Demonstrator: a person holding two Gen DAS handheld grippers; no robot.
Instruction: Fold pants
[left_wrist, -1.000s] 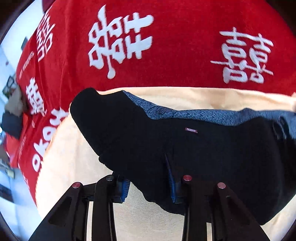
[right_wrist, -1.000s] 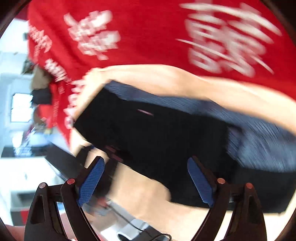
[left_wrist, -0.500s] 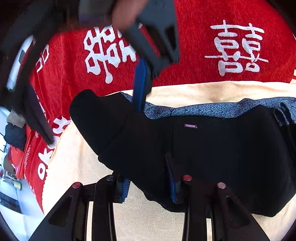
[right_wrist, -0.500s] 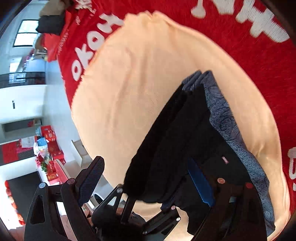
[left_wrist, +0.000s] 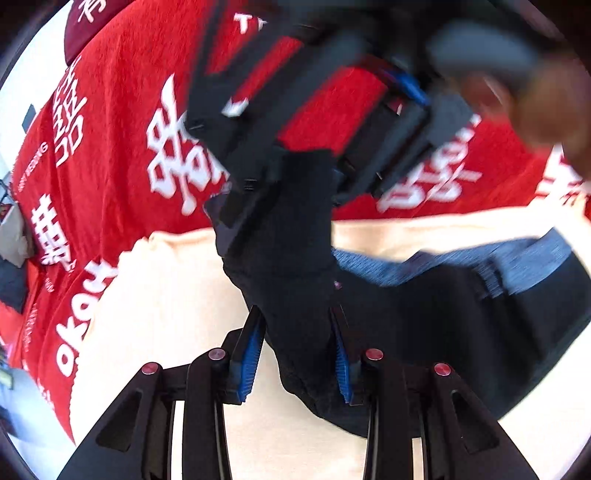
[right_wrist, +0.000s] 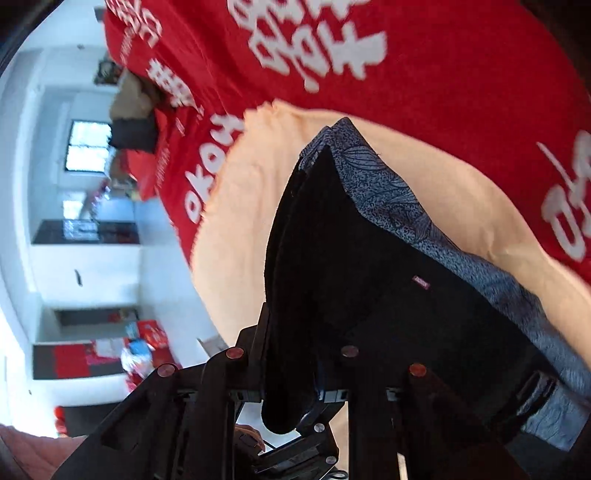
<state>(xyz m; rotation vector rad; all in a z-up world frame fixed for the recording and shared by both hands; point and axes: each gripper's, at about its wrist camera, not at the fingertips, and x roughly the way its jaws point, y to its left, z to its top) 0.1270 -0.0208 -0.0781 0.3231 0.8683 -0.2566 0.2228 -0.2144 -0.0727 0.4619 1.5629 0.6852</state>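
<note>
The black pants (left_wrist: 424, 325) with a blue-grey patterned inner layer lie partly folded on a cream towel (left_wrist: 166, 302). My left gripper (left_wrist: 295, 354) is shut on the near edge of the pants. My right gripper (right_wrist: 291, 369) is shut on the pants' left end (right_wrist: 314, 258) and holds it lifted. In the left wrist view the right gripper (left_wrist: 332, 155) appears blurred above the raised black fabric. A small label (right_wrist: 421, 283) shows on the pants.
A red cloth with white characters (left_wrist: 122, 147) covers the surface under the cream towel (right_wrist: 251, 192). A room with white walls, a window (right_wrist: 88, 146) and clutter shows at the left of the right wrist view.
My right gripper closed on the left end of the pants and lifted it up. My left gripper kept its hold on the near edge.
</note>
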